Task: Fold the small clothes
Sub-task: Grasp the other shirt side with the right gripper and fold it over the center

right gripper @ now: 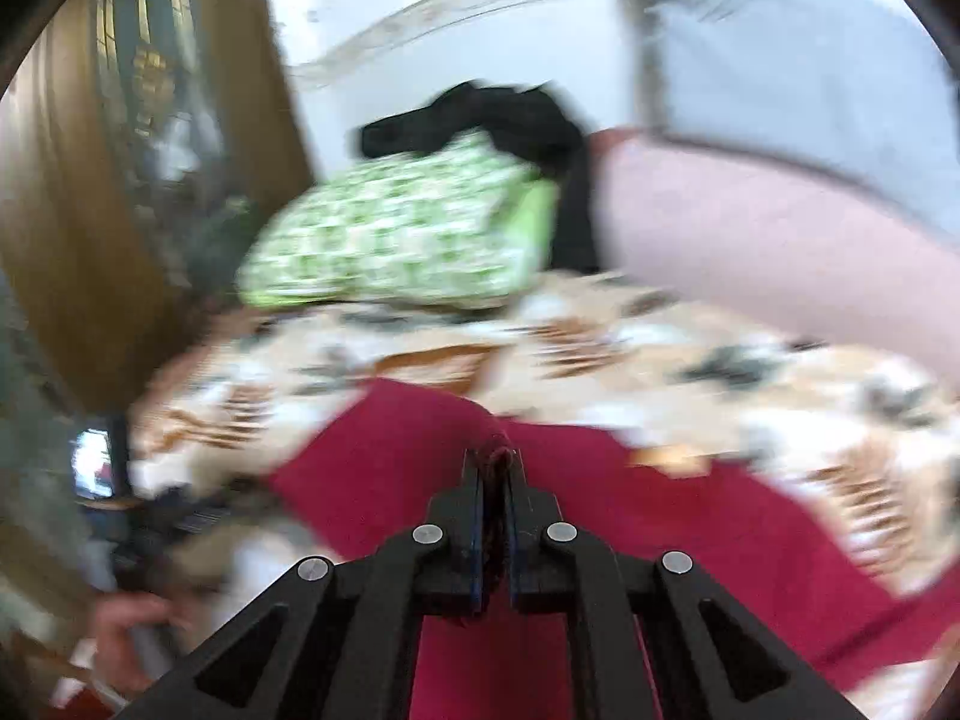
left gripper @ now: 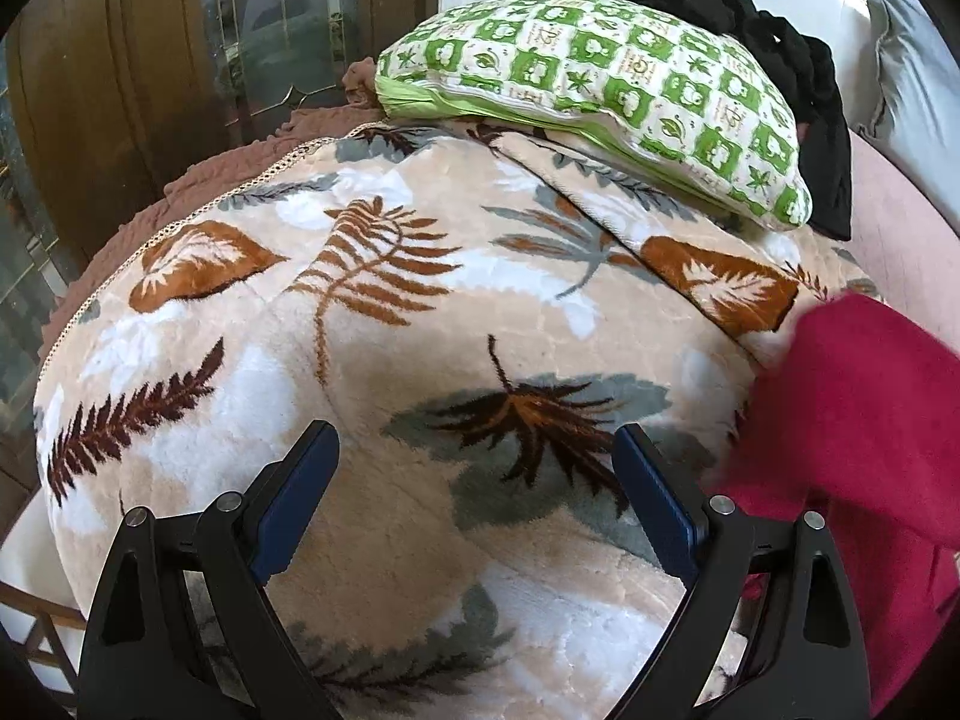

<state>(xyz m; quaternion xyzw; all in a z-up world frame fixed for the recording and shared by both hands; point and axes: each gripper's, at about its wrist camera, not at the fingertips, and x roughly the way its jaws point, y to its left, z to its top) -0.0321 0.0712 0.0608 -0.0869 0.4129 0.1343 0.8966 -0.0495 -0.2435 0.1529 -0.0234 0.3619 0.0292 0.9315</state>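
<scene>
Right hand-held gripper [right gripper: 493, 468] is clenched on a fold of the red garment [right gripper: 600, 516], which lies on the leaf-print blanket [left gripper: 384, 324]; left hand-held gripper [left gripper: 474, 456] hangs released. Soft, light and limp, the garment is probably best pinched at edges or corners.

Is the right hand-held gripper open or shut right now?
Shut: the right hand-held gripper has both fingers clamped on a fold of the red garment.

We note a plush leaf-patterned blanket [left gripper: 372, 324] spread flat, a green-and-white checked pillow [left gripper: 606, 102] lying on its far edge, a black garment [left gripper: 780, 66] bunched behind that pillow, a grey cushion [left gripper: 912, 60] at right, a wooden glass-paned door [left gripper: 180, 60] at left.
</scene>
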